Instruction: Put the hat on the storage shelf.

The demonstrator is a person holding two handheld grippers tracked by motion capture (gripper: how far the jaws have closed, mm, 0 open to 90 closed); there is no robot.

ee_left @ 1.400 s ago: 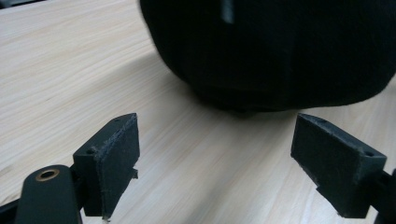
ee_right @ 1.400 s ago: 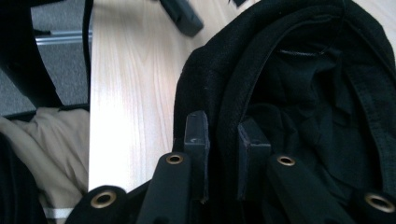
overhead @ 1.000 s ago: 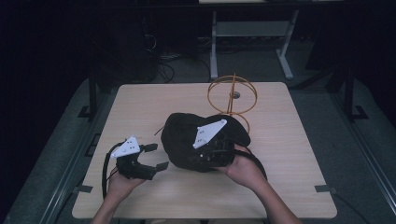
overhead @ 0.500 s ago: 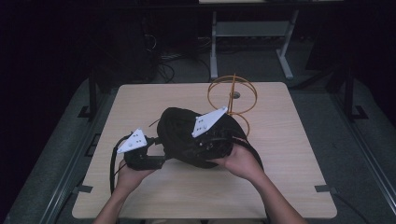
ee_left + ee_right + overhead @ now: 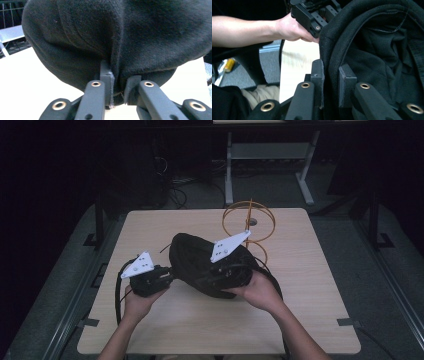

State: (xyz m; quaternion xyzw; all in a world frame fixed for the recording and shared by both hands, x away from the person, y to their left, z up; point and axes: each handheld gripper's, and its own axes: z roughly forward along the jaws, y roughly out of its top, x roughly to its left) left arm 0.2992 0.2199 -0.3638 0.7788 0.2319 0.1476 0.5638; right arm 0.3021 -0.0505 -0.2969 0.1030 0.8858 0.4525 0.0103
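dark room; light wooden table point(image 5: 300, 320) at frame centre. black fabric cap point(image 5: 200, 262), mid-frame, lifted between both grippers. left gripper point(image 5: 167, 277): jaws have just been closing, now pinched on the cap's left edge (a second ago it stood apart, open). right gripper point(image 5: 331, 82): clamped on the cap's rim. orange wire stand point(image 5: 250, 220), upper centre, likely its destination.
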